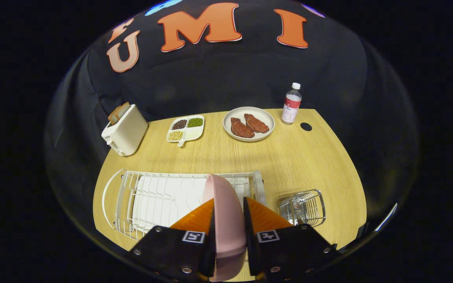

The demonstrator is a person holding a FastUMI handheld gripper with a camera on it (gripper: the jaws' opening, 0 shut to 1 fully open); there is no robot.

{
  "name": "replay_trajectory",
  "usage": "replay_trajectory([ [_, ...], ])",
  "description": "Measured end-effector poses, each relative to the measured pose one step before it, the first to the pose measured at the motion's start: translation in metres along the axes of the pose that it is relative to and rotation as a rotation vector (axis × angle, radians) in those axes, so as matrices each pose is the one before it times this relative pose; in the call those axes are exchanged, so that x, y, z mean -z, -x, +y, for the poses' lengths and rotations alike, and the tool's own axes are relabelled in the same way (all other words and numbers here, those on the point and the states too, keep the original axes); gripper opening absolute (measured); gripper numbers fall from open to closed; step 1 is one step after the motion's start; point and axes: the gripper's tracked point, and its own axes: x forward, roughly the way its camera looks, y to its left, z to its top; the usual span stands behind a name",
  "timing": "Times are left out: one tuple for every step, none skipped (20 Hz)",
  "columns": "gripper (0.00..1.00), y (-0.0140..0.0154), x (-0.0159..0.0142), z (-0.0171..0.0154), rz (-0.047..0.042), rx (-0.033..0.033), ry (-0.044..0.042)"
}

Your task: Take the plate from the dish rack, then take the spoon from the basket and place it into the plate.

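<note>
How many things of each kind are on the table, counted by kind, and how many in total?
Plates: 2, a pink plate between the gripper fingers, a plate with meat
Racks and baskets: 2, dish rack, basket
Toaster: 1
Divided tray: 1
Bottle: 1
Total: 7

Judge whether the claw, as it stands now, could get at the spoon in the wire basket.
Probably not yet: the claw is shut on the pink plate, so its fingers are occupied, though the basket beside the rack looks unobstructed.
</note>
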Motion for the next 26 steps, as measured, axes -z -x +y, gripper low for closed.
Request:
replay_trajectory([
  [0.30, -0.00163, -0.00304, -0.00522, -0.02869, 0.00720, 0.00741],
  [0.27, -0.00442, 0.00718, -0.00474, 0.01676, 0.00801, 0.03299],
  [0.24, 0.00057, 0.01366, -0.00005, 0.02422, -0.00290, 0.00905],
  [0.24, -0.00013, 0.00543, 0.00158, 0.00952, -0.01023, 0.01755],
  [0.24, 0.00109, -0.00285, 0.00111, -0.01414, -0.01604, 0.00033],
  [0.23, -0.00042, 0.00055, 0.00001, -0.01034, -0.01038, -0.00350],
  [0.23, 0.00261, -0.00291, -0.00005, -0.01056, -0.00745, -0.00787],
  [0.23, 0.00490, -0.00428, 0.00058, -0.01162, -0.01300, -0.01221],
  [0.23, 0.00626, -0.00402, 0.00067, -0.01532, -0.01900, -0.01749],
  [0.23, 0.00645, -0.00347, 0.00105, -0.01766, -0.02081, -0.01856],
  [0.23, 0.00759, -0.00147, 0.00057, -0.01138, -0.01724, -0.01625],
  [0.22, 0.00733, 0.00120, 0.00035, -0.00951, -0.01966, -0.00862],
  [0.22, 0.00792, 0.00377, 0.00013, -0.00230, -0.01694, 0.00032],
  [0.22, 0.00710, 0.00452, -0.00103, -0.00445, -0.01262, 0.00080],
  [0.22, 0.00674, 0.00568, -0.00152, 0.00199, -0.00933, 0.00402],
  [0.22, 0.00595, 0.00481, -0.00076, -0.00409, -0.00978, 0.00102],
  [0.22, 0.00570, 0.00555, -0.00165, -0.00204, -0.00938, -0.00073],
  [0.22, 0.00514, 0.00661, -0.00141, -0.00451, -0.00887, -0.00424],
  [0.22, 0.00524, 0.00772, -0.00155, -0.00097, -0.00994, -0.00120],
  [0.22, 0.00412, 0.00811, -0.00219, -0.00292, -0.00827, -0.00845],
  [0.22, 0.00277, 0.00873, 0.00012, 0.00164, -0.01372, -0.00524],
  [0.22, 0.00246, 0.01115, -0.00194, 0.00554, -0.00828, -0.01063],
  [0.22, 0.00108, 0.01092, -0.00124, 0.00882, -0.00880, -0.00187],
  [0.22, 0.00016, 0.01084, -0.00226, 0.01181, -0.00363, -0.00568],
  [0.22, 0.00026, 0.00995, -0.00172, 0.00814, -0.00735, -0.00181],
  [0.22, -0.00057, 0.00800, -0.00074, 0.00574, -0.00655, -0.00572],
])
